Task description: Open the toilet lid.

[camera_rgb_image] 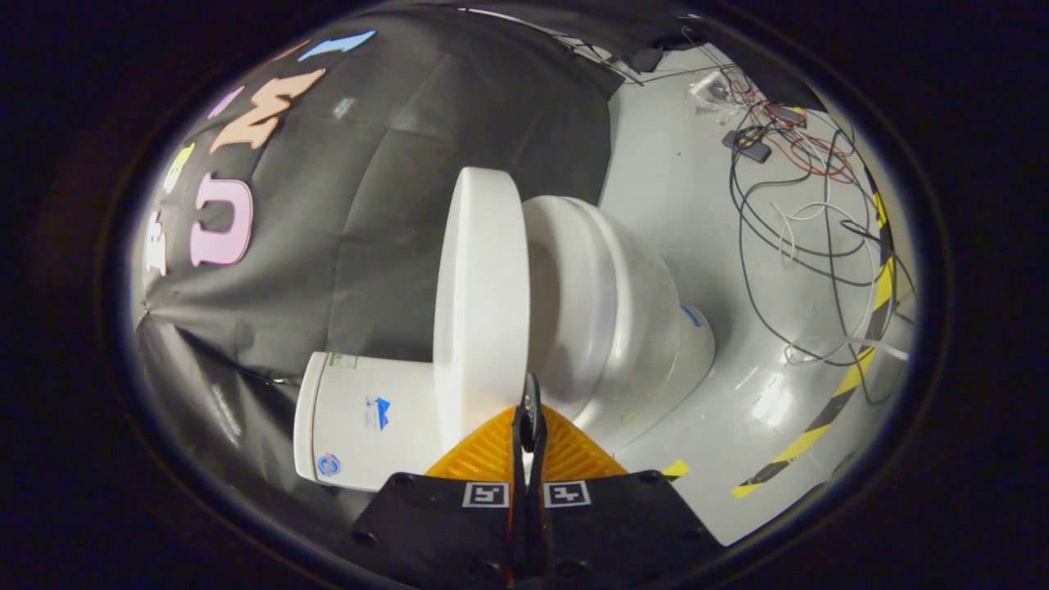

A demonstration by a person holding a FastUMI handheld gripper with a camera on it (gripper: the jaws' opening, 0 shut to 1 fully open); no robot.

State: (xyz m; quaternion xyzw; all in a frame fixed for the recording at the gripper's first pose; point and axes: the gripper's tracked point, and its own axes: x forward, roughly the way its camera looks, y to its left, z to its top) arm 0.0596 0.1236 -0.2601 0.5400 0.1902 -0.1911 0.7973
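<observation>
The view is rolled sideways. A white toilet stands on a pale floor, with its bowl and seat (623,311) beyond my fingers. Its lid (482,287) is lifted off the seat and stands nearly upright beside the tank (369,418). My gripper (530,401) is shut, its orange fingers (483,451) pressed together with nothing between them. The tips sit right at the lid's lower rim, at the gap between lid and seat. I cannot tell whether they touch the rim.
Black cloth wall hangs behind the tank. Loose black, white and red cables (811,205) sprawl over the floor past the bowl. A yellow-and-black tape strip (852,377) runs along the floor's edge there.
</observation>
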